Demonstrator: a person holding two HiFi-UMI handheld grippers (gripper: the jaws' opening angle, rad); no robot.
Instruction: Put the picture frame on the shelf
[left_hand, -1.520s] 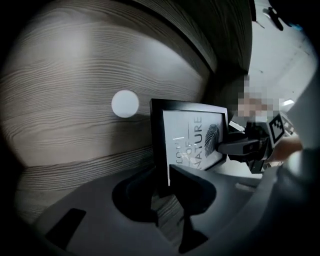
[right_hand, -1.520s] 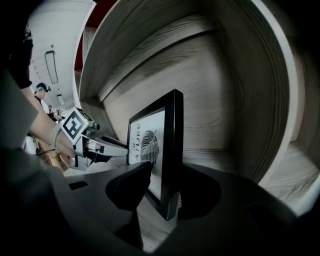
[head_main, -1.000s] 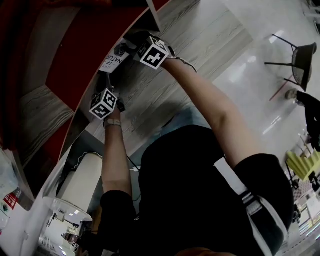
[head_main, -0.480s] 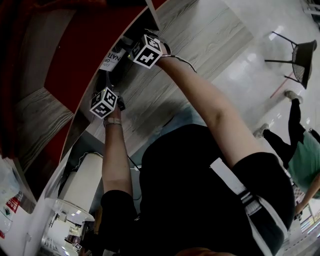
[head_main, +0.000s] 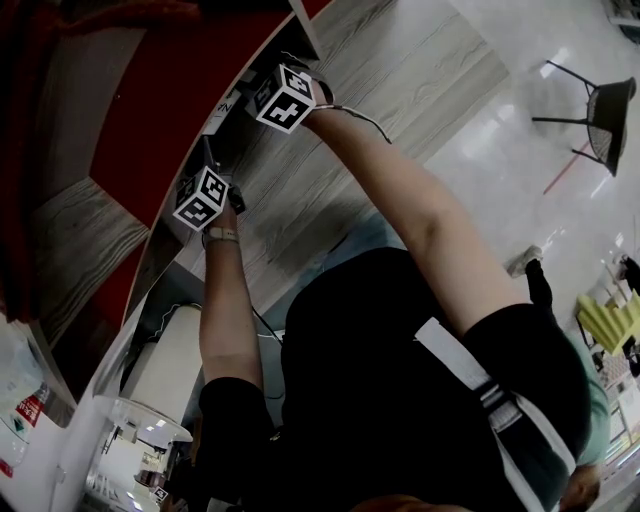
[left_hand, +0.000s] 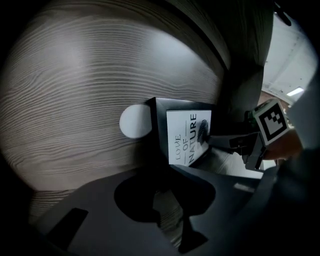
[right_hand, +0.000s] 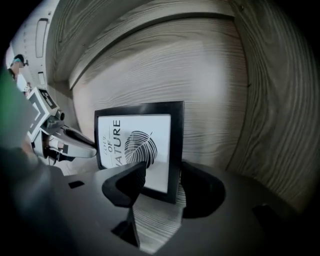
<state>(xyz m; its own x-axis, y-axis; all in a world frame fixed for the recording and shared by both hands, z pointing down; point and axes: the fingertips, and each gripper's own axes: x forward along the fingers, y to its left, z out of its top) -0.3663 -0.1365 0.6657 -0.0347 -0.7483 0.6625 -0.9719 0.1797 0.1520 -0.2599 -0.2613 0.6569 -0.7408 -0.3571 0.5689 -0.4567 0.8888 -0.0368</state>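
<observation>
The picture frame (right_hand: 137, 142) is black-edged, with a white print of a leaf and lettering. It stands upright on the floor of a wood-grain shelf compartment (right_hand: 210, 75). My right gripper (right_hand: 165, 181) is shut on its lower right corner, one jaw on the glass and one behind. From the left gripper view the frame (left_hand: 187, 136) shows just beyond my left gripper (left_hand: 167, 192). Its jaws have just been closing, and only shelf wood shows in the gap. The left gripper's tips (right_hand: 92, 147) reach the frame's left edge; contact is unclear. In the head view both grippers (head_main: 208, 150) (head_main: 250, 85) reach into the shelf.
A round white disc (left_hand: 135, 122) sits on the compartment's back wall beside the frame. Red shelf panels (head_main: 150, 90) lie to the left. A clear plastic container (head_main: 130, 425) stands at lower left, and a chair (head_main: 600, 110) stands on the glossy floor far right.
Both grippers have shifted up and left, deeper into the shelf. The frame's print, plainly visible a second ago, is now mostly hidden inside the compartment.
</observation>
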